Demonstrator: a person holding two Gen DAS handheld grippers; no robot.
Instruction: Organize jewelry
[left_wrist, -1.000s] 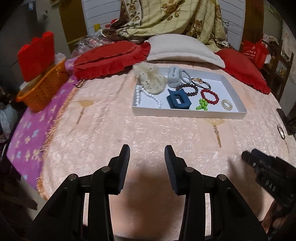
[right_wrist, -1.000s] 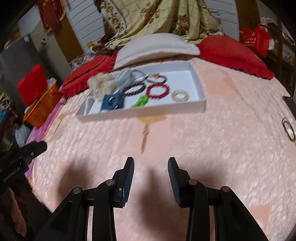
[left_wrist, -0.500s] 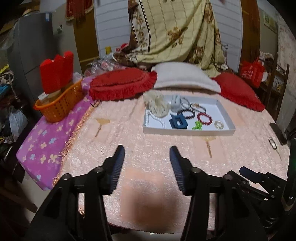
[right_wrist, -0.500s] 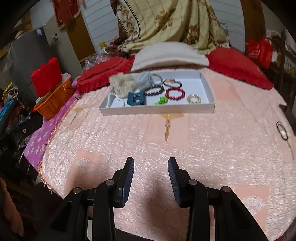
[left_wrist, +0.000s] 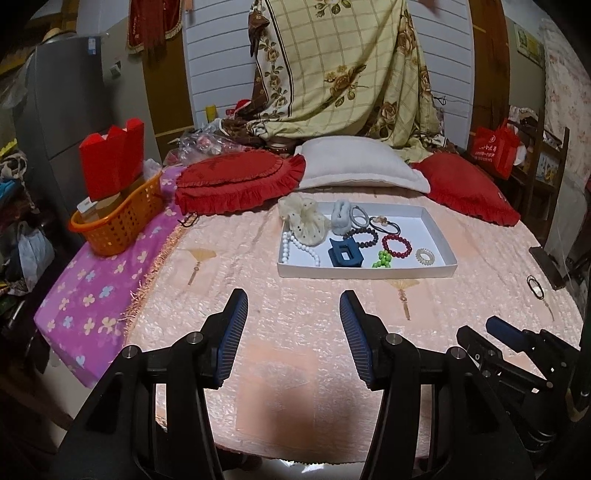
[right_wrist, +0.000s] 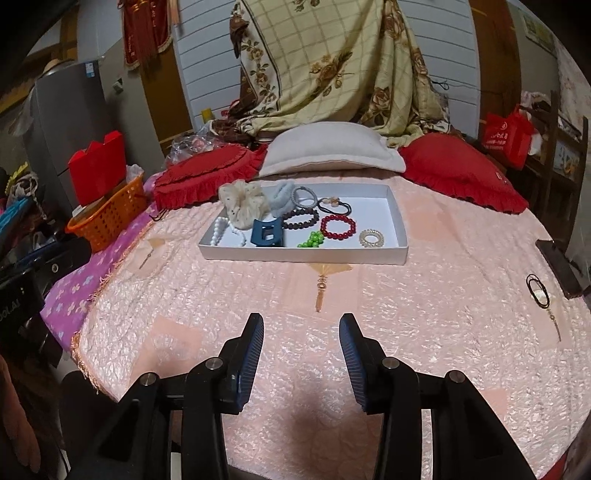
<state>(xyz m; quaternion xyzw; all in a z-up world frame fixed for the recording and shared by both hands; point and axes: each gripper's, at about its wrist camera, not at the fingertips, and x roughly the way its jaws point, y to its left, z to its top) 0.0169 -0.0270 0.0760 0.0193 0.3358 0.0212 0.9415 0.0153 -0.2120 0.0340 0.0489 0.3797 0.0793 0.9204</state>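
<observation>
A white tray lies on the pink bedspread, far ahead of both grippers. It holds a cream scrunchie, a white pearl string, a blue hair claw, a dark bead bracelet, a red bead bracelet, green beads and a clear coil tie. A black hair tie lies loose on the bed at the right. My left gripper and right gripper are both open and empty, above the bed's near edge.
Red cushions and a white pillow lie behind the tray. An orange basket with a red box stands at the left on a purple flowered cloth. A dark phone-like slab lies at the right edge.
Both grippers have pulled back and risen from the tray, so more of the bed and room shows. Both stay open and empty.
</observation>
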